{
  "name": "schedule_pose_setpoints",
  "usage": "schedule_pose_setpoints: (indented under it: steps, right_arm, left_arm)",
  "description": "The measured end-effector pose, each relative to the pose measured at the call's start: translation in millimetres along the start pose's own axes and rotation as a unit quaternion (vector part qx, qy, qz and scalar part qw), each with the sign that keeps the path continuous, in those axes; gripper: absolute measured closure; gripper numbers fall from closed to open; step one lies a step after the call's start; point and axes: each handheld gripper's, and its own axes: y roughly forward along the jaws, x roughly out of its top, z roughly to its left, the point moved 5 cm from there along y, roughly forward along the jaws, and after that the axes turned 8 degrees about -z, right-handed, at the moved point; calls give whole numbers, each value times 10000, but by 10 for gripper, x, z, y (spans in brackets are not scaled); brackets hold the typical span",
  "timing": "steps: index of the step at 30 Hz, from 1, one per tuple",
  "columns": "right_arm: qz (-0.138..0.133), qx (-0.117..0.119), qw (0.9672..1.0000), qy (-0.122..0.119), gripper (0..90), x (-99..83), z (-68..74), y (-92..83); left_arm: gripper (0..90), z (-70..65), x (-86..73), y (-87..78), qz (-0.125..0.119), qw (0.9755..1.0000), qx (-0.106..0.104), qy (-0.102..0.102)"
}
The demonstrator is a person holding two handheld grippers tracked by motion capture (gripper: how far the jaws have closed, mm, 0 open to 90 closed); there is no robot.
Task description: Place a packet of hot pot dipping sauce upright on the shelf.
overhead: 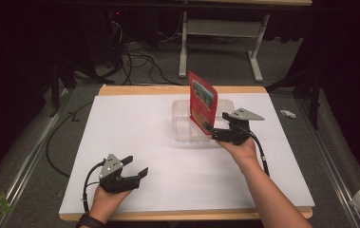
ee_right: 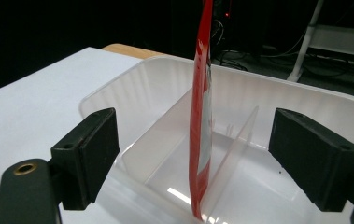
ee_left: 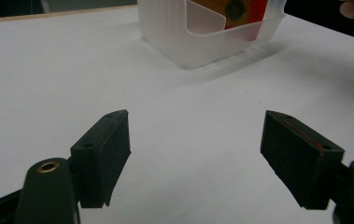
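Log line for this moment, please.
left gripper: open, over bare table | right gripper: open, jaws either side of red packet | packet: upright on edge in clear bin, between dividers

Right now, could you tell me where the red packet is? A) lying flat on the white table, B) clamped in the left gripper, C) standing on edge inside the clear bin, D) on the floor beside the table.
C: the red packet stands on edge inside the clear bin, between the open jaws of the right gripper; the left gripper is open with nothing between its jaws.
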Motion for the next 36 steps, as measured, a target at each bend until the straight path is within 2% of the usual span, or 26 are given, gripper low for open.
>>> schedule_pose_setpoints:
  steps: [16,18,21,26,28,32,36]
  right_arm:
    - [-198,-34,9997,-169,82,-124,-17,-833]
    - [-294,-12,9995,-150,75,-192,-10,-956]
    - [-221,-72,9996,-144,80,-359,-27,-1150]
    - [-221,-511,9984,-113,80,-703,-143,-1445]
    - [-106,-484,9985,-244,80,-776,-181,-1470]
    - [-35,-488,9988,-6,70,-821,-277,-1423]
    - [-54,-316,9995,-75,66,-840,-233,-1401]
  left_arm:
    - [244,-48,5,5,5,10000,-2,5]
    - [244,-56,7,3,0,10000,-11,10]
    - [244,-61,2,2,27,10000,-19,30]
    - [244,-58,-10,24,74,10000,-8,25]
    - [243,-65,-10,41,75,10000,-1,30]
    - [242,-118,12,45,46,10000,-39,44]
    - [240,-196,29,42,38,9997,-91,211]
